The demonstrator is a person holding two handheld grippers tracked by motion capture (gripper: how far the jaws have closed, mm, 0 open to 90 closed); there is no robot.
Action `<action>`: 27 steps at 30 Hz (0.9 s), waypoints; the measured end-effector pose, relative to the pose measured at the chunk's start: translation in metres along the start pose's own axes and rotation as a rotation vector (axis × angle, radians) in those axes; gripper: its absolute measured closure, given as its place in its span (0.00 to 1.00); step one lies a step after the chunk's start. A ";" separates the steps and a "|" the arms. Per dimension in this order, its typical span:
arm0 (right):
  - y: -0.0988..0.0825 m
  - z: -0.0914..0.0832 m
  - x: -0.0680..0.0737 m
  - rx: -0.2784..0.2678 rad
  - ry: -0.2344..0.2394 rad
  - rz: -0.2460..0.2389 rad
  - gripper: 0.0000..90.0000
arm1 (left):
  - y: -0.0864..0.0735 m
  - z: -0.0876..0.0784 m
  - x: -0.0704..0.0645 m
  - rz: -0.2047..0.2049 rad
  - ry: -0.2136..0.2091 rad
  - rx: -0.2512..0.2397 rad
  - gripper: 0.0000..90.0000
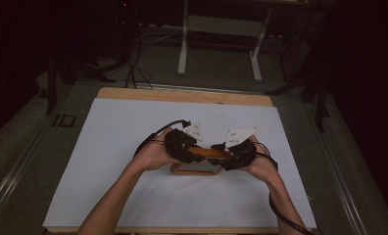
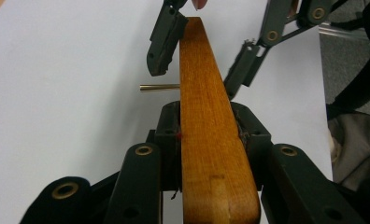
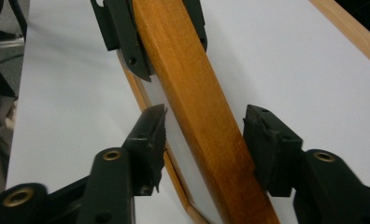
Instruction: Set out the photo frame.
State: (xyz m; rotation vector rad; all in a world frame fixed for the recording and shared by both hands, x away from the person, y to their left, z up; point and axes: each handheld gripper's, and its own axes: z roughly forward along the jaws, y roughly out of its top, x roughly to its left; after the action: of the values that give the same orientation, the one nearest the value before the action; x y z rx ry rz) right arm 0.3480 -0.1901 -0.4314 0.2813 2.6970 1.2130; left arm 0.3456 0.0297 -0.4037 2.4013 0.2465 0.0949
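Gripping a long wooden handle (image 2: 206, 116) near the middle of the white sheet (image 1: 133, 196), the left gripper (image 2: 206, 126) has its jaws closed tight on both flat sides. The right gripper (image 3: 206, 135) straddles the same handle with jaws spread, a gap on each side, not yet touching. The handle is varnished orange-brown wood, smooth, flat-faced with rounded edges, tapering toward one end; it looks rigid and light, though the glossy finish may slip under rubber pads. A thin brass-coloured rod (image 2: 160, 87) juts from its side. Below lies a wood-framed panel (image 1: 196, 169) on the table. Holding the flat faces seems safest.
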 end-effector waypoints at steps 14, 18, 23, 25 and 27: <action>-0.008 -0.010 0.006 -0.009 -0.011 -0.060 0.72 | 0.003 0.001 0.008 -0.039 -0.032 -0.047 0.67; -0.012 -0.013 0.008 -0.017 -0.006 -0.060 0.76 | 0.002 0.000 0.010 -0.059 -0.034 -0.080 0.60; -0.014 -0.015 0.010 -0.023 -0.012 -0.062 0.77 | -0.001 -0.005 0.012 -0.085 -0.034 -0.132 0.56; -0.016 -0.016 0.010 -0.026 -0.016 -0.060 0.77 | -0.005 -0.010 0.012 -0.102 -0.036 -0.170 0.53; -0.017 -0.017 0.010 -0.028 -0.018 -0.054 0.77 | -0.008 -0.014 0.012 -0.115 -0.025 -0.202 0.51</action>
State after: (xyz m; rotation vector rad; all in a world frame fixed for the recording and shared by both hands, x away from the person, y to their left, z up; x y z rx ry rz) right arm 0.3323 -0.2113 -0.4341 0.2131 2.6516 1.2263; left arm 0.3539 0.0470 -0.3990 2.1818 0.3456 0.0348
